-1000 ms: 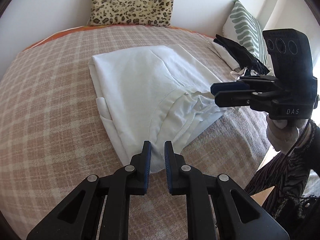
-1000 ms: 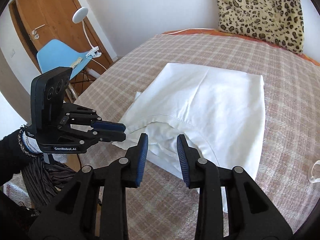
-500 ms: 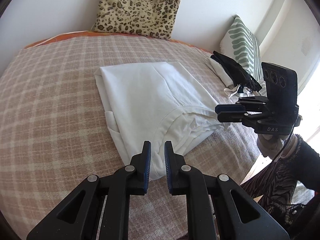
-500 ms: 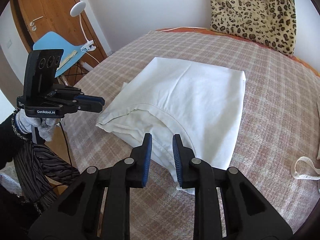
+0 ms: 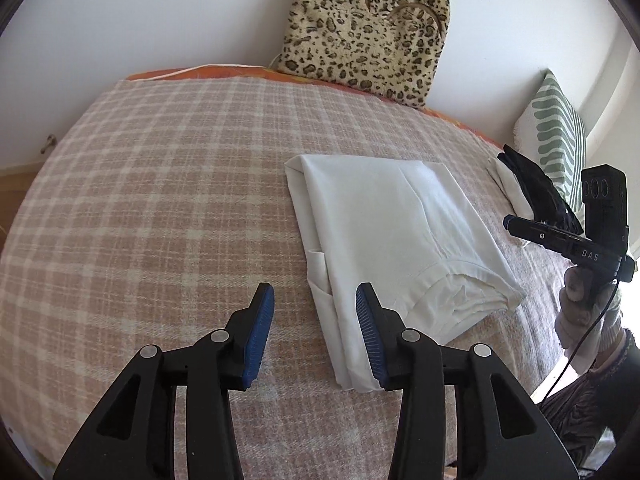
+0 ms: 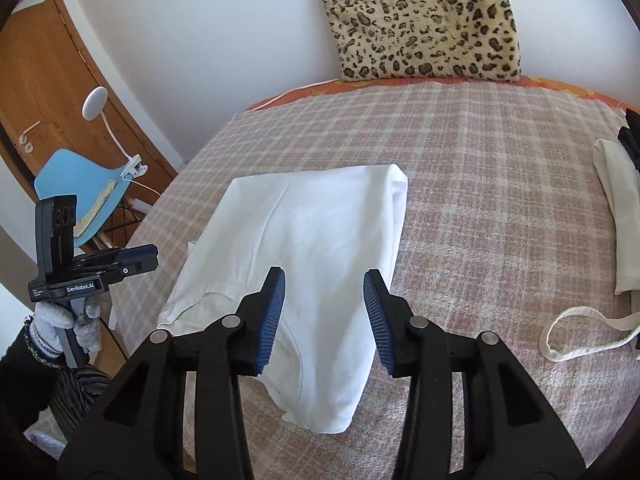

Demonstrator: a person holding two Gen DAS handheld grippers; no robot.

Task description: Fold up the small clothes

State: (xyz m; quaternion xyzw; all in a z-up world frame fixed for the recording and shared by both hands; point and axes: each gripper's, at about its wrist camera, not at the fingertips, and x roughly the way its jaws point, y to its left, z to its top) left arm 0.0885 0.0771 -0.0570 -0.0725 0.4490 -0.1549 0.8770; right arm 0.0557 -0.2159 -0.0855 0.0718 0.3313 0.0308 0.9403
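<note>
I see the bed (image 5: 140, 208) filling both views, covered in a pink-and-cream checked blanket. Against the white wall at its far side leans a leopard-print cushion (image 5: 366, 26), and a green-striped pillow (image 5: 556, 140) stands at the right end in the left wrist view. Off the bed's left side, in the right wrist view, are a wooden door (image 6: 48, 92) and a blue chair (image 6: 80, 188) with a clip-on white lamp (image 6: 96, 100).

The white garment (image 5: 384, 232) lies folded flat on the blanket, a long rectangle with its waistband end towards me. Further right sit a dark garment (image 5: 536, 188) on a cream cloth (image 6: 616, 208), and a loose cream strap (image 6: 580, 332).

My left gripper (image 5: 314, 332) is over the blanket at the garment's near left edge, its jaws opening, the blue pads apart and clamping nothing. My right gripper (image 6: 326, 320) is above the garment's near end, its jaws likewise opening, free of the cloth. A gloved hand (image 6: 60, 324) holds the left handle.
</note>
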